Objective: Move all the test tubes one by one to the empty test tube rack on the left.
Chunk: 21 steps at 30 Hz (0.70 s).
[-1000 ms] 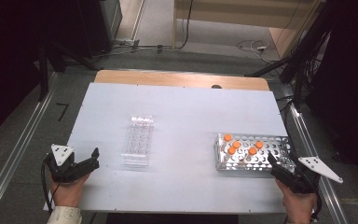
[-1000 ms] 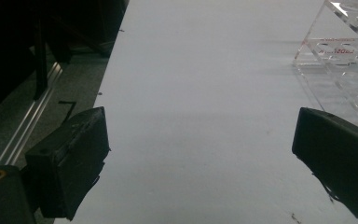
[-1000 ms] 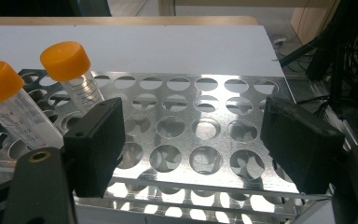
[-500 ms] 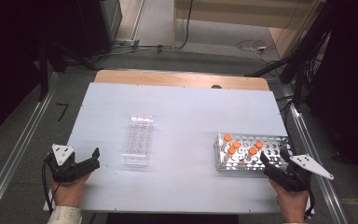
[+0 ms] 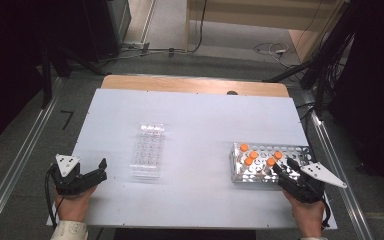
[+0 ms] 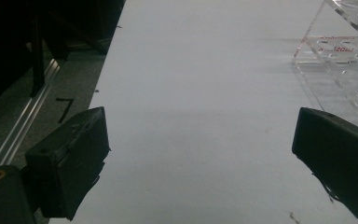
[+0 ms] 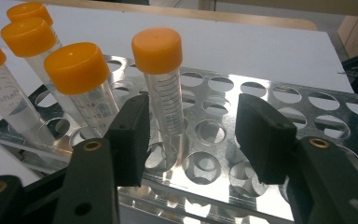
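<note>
Between closing right hand-held gripper [image 7: 191,135] jaws: orange-capped tube [image 7: 161,84].

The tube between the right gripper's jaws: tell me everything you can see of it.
The tube is clear plastic with printed measuring marks and an orange screw cap. It stands nearly upright in a hole of the shiny metal rack, beside other orange-capped tubes. It looks empty, though that is hard to tell. The right gripper has just been closing its jaws around it; a gap remains on the right side, and contact on the left is unclear.
</note>
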Tool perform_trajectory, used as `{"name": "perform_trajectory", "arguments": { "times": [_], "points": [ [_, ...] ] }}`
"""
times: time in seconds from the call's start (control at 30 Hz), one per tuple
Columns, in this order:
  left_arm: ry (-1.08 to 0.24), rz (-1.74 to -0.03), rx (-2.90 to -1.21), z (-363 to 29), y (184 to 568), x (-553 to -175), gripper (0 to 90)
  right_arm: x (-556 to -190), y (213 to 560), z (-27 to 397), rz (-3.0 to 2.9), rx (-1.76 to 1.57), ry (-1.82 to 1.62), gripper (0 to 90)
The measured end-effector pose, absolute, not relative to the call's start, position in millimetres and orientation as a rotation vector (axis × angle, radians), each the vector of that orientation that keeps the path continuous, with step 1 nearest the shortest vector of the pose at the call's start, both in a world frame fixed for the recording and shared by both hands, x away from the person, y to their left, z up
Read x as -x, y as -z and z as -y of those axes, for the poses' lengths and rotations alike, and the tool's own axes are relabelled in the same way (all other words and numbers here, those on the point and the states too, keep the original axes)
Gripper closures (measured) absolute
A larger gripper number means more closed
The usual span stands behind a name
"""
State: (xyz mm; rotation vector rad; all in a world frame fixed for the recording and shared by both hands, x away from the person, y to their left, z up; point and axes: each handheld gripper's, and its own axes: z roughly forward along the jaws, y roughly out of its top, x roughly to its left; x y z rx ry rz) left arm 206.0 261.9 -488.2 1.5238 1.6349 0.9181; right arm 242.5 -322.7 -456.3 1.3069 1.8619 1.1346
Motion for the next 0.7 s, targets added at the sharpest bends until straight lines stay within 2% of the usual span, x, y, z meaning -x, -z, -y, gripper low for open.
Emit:
{"name": "perform_trajectory", "arguments": {
  "times": [0.47, 0.7],
  "points": [
    [-0.913, -1.645, -1.518, -263, 488, -206, 4.2, -254, 462, 317, -1.908, -1.262, -1.171, 63.9],
    [-0.91, -1.643, -1.52, -263, 488, -206, 4.3, -256, 464, 317, -1.921, -1.261, -1.183, 66.9]
  ]
}}
